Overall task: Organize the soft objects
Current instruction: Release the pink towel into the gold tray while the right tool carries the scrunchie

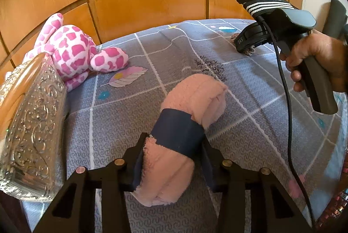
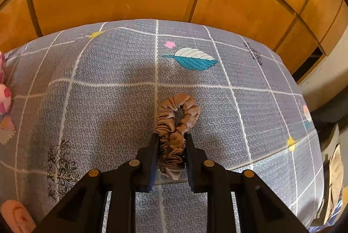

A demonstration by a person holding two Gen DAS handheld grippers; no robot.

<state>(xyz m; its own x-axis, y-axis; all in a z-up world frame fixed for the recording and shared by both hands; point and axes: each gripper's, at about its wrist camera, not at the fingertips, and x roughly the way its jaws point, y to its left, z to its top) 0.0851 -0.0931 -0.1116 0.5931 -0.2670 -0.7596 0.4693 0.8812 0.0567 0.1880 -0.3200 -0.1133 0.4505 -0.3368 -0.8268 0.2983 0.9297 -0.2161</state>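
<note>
Left gripper clamped on a rolled pink towel; right gripper clamped on a tan scrunchie.

The towel is fuzzy, rolled tight and bound by a dark blue band, its far end over the grey checked bedspread. The satin scrunchie is gathered in folds, pinched flat between the jaws, its loop over the bedspread. A pink-spotted plush lies beside an embossed glass tray.

My right hand runs off the left-wrist view's edge. Pink towel roll: near end tucked behind my left gripper. Scrunchie: lower loop hidden between finger pads. Spotted plush partly behind glass tray; tray itself cropped at left.
</note>
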